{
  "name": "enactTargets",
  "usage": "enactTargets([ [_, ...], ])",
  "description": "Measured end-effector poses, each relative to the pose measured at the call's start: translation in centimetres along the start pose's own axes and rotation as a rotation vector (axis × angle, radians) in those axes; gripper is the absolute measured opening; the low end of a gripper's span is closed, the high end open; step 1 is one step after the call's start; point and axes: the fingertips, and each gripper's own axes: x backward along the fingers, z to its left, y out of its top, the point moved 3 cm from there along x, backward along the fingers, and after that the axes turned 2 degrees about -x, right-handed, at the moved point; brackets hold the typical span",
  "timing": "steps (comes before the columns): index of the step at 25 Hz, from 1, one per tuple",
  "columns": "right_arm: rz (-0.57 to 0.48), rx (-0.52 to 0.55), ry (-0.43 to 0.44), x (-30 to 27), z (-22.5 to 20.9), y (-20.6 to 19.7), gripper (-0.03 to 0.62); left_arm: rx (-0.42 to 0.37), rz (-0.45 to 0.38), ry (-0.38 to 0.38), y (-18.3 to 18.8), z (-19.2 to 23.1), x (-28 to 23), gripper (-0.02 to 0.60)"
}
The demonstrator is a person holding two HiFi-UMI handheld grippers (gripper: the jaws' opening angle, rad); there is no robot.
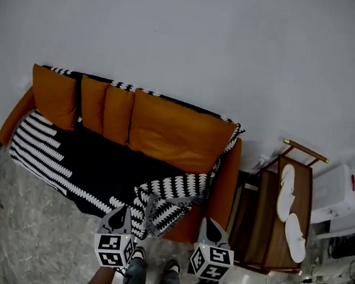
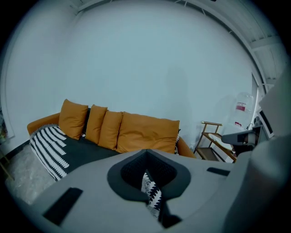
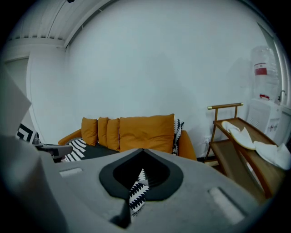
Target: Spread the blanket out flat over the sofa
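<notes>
Left gripper (image 1: pixel 121 213) and right gripper (image 1: pixel 212 224) each pinch the blanket (image 1: pixel 63 158) edge at the sofa (image 1: pixel 178 135) front. Wooden rack (image 1: pixel 261 220) with white slippers (image 1: pixel 285 193) stands just beside the sofa's right arm.

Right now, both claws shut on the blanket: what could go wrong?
The left claw and right claw each pinch only a thin strip of blanket; a tug may pull it free. The near right corner lies bunched at the sofa front; set down so, the fold may stay.
</notes>
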Motion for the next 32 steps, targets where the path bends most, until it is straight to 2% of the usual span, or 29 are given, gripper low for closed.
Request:
enactTargets([
  [14,0.109,-0.004,-0.008,-8.3,-2.6,-11.3,0.005,0.016,0.087,0.011,-11.3,2.3,-8.8,-0.002],
  [20,0.144,0.006,-0.016,-10.3,-3.5,-15.5,0.005,0.034,0.105,0.023,-15.5,2.9,-10.8,-0.002],
  [25,0.166,-0.004,-0.021,-10.8,-3.6,-17.3,0.005,0.036,0.127,0.019,-17.3,2.9,-11.4,-0.002],
  [32,0.177,-0.006,-0.022,-11.2,-3.5,-17.3,0.005,0.037,0.131,0.022,-17.2,3.3,-12.0,-0.002],
])
